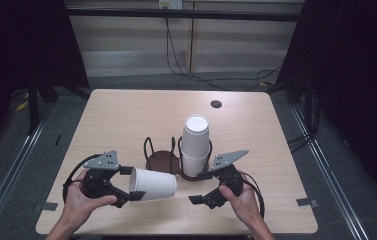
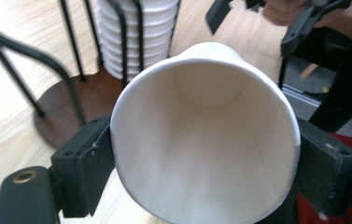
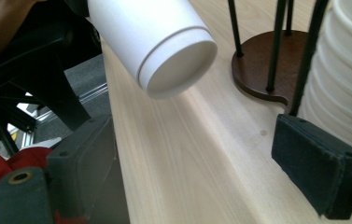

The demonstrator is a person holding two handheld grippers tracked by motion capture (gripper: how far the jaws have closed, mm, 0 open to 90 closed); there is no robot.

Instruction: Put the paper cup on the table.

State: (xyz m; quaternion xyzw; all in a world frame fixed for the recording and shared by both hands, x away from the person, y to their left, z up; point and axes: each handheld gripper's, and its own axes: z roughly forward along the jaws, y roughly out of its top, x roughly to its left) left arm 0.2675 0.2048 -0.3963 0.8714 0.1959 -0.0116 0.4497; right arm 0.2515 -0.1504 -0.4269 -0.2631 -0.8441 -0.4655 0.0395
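Pale wood worktop point(image 1: 126, 120), rounded corners, set between dark curtains, with a light wall and loose cables behind; one dark round hole point(image 1: 216, 104) near its far edge. Centre: black wire rack point(image 1: 163, 157) on a dark brown base, two bays. Right bay holds a stack of white paper cups point(image 1: 195, 145), upright, mouth up, rising above the wires; left bay is bare. Left claw point(image 1: 126, 184), held in the person's left hand point(image 1: 78, 200) near the front edge, is clenched on a single white cup point(image 1: 153, 184). Cup lies on its side, long axis roughly level and running left to right across the worktop: open mouth toward the left claw, closed bottom toward the right claw. In the left gripper view the mouth faces the camera, one black jaw pressed on each side of the rim, the inside plain white. In the right gripper view the cup's recessed bottom points down toward the camera, clear of the wood. Right claw point(image 1: 202, 187), in the right hand point(image 1: 246, 200), is released, its jaws wide apart with nothing between them, just right of the cup and just in front of the stack.
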